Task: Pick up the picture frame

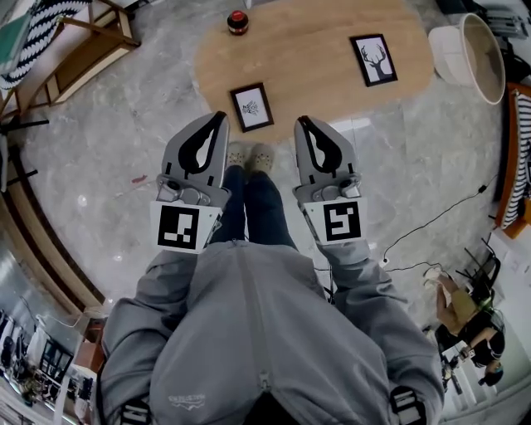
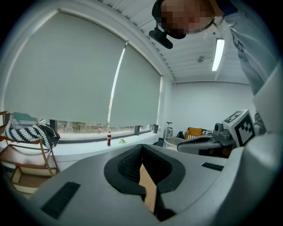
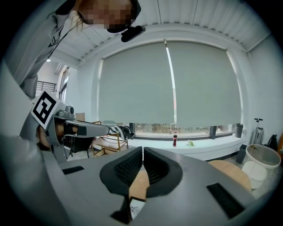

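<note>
Black picture frame [image 1: 251,107] and second frame [image 1: 372,59], flat on wooden table [image 1: 311,46]

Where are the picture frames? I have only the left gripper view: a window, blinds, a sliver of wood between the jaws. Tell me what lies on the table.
Observer: Two frames lie flat on the oval wooden table. The near frame is by its front edge, and the deer frame is further right.
Operator: Report the right gripper's jaws.
Observer: The right gripper is shut with nothing between its jaws. In its own view, a corner of the near frame shows through the gap below them.
Operator: Name anything else on that table.
Observer: One small red-topped container stands at the far edge.
</note>
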`<state>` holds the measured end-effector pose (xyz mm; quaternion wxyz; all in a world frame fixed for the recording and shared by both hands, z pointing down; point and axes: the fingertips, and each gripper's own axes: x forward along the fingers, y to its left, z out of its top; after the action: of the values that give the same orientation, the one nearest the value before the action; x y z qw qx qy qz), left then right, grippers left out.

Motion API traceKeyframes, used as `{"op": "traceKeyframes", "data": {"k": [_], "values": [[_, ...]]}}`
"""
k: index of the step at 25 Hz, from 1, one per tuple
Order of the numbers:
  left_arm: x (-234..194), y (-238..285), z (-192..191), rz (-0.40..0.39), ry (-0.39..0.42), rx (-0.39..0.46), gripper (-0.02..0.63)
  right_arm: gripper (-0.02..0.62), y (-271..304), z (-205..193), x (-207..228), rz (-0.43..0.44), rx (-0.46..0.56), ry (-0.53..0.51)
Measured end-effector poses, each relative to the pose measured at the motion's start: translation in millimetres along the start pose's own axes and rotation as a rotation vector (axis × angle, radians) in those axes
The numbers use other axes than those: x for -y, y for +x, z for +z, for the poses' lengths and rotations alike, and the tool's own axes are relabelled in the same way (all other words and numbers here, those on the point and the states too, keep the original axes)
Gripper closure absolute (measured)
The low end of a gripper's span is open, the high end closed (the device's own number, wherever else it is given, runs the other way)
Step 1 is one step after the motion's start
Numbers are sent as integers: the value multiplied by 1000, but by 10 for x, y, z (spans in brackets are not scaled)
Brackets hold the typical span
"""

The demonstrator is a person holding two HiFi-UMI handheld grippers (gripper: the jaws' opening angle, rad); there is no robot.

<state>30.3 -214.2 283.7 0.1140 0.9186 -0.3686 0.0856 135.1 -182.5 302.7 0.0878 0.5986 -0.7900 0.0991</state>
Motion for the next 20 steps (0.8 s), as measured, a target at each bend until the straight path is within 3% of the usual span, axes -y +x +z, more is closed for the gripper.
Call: {"op": "traceKeyframes", "data": {"k": [11,20], "values": [[-144,315,-1069,-32,-33,-15,589,561,376,-1002,29,26,-25,2],[-388,557,-1647,-20,-32,1,589,561,662,-1630,-13,64,-47,-21]]}}
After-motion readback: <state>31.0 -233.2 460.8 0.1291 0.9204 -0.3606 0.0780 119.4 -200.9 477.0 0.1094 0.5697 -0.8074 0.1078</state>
